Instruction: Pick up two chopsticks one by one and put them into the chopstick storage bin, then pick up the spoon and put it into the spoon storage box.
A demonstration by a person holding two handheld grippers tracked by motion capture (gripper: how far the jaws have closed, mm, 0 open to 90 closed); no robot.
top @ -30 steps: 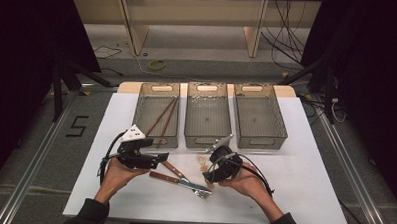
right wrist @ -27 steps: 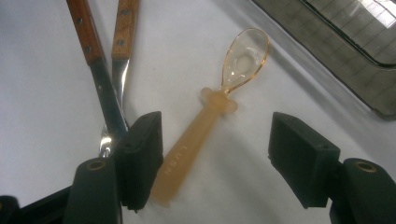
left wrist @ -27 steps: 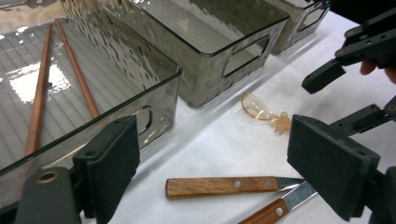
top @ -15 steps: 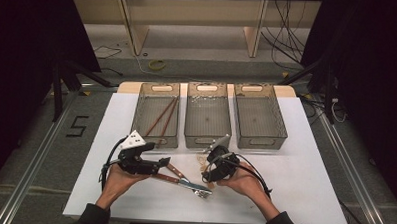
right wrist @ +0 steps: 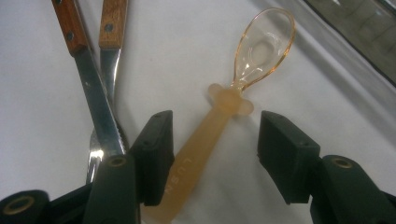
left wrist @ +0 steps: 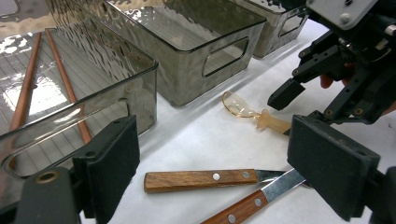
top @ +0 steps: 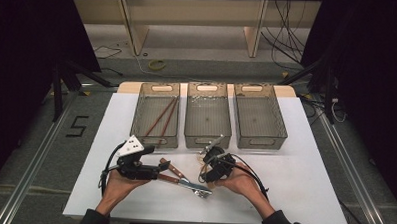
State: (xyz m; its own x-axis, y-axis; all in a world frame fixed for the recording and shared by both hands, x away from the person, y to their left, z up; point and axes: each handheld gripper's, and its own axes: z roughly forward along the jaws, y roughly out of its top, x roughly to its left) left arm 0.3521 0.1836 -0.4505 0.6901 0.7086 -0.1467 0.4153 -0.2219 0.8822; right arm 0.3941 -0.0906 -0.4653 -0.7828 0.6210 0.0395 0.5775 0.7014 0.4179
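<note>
Low in the frame, your right gripper (right wrist: pixel 212 154) straddles the spoon (right wrist: pixel 224 116); its jaws have just been closing, a gap remaining beside the far pad. The spoon lies flat on the white table (right wrist: pixel 42 93): amber, translucent, bowl toward the upper right. Your left gripper (left wrist: pixel 224 172) hovers with jaws apart over two wooden-handled knives (left wrist: pixel 201 179).

Left gripper (top: pixel 157 173): held low in left hand, jaws spread wide. Right gripper (right wrist: pixel 212 151): in right hand, jaws apart, just been closing, a handle between them.
</note>
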